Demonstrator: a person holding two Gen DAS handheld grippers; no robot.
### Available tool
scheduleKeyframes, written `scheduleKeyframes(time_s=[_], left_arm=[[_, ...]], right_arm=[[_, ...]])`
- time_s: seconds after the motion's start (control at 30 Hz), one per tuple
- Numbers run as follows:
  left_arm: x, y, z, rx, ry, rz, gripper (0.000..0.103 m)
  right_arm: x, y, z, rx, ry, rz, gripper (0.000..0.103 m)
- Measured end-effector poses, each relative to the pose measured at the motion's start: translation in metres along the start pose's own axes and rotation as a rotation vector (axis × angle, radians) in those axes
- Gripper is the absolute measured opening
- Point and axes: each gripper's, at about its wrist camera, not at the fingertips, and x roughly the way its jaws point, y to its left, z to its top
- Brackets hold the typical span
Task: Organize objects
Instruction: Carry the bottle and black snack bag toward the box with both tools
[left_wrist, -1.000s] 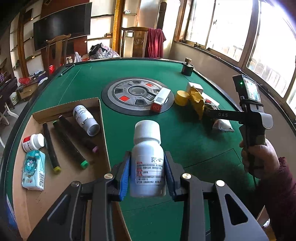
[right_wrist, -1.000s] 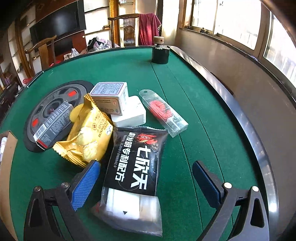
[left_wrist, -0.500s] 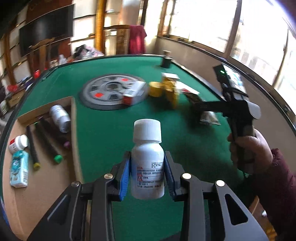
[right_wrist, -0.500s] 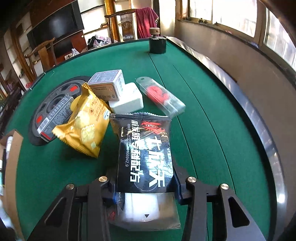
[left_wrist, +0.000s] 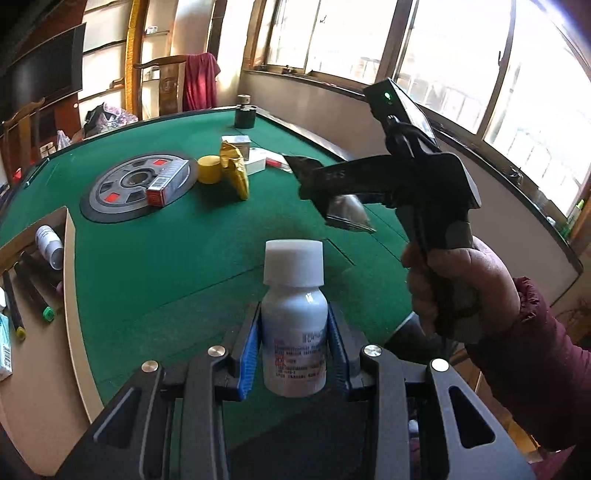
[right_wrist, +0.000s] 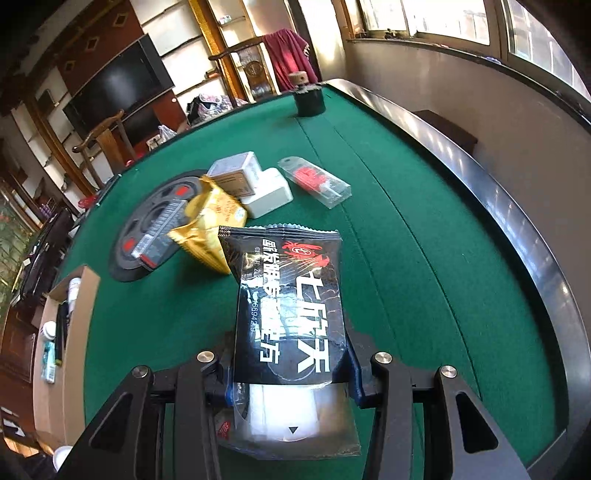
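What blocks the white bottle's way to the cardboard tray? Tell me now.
Nothing visible. The white bottle sits in the left hand-held gripper, and only bare green felt lies between it and the cardboard tray.

Cardboard tray (left_wrist: 70, 295) cut off by the left edge of the left wrist view, the markers (left_wrist: 31, 295) in it only partly seen. Label print on the white bottle (left_wrist: 294, 332) too blurred to read. Lower end of the black packet (right_wrist: 291, 314) hidden behind the right tool (right_wrist: 291, 373). Black packet's far end, beyond the right tool in the left wrist view, smeared by blur.
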Motion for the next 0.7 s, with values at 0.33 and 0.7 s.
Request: scheduleKeyframes(time_s=[0.33,0.7], left_arm=[[-0.015,0.008,-0.009,-0.023,-0.030,-0.025,0.033],[-0.047,0.061,-0.023,-0.139,-0.106,0.001,0.033]], right_arm=[[-0.009,0.042,-0.011,-0.084,-0.005,0.057,0.047],[-0.022,0.109,-0.018,-0.169,-0.002,0.129,0.047]])
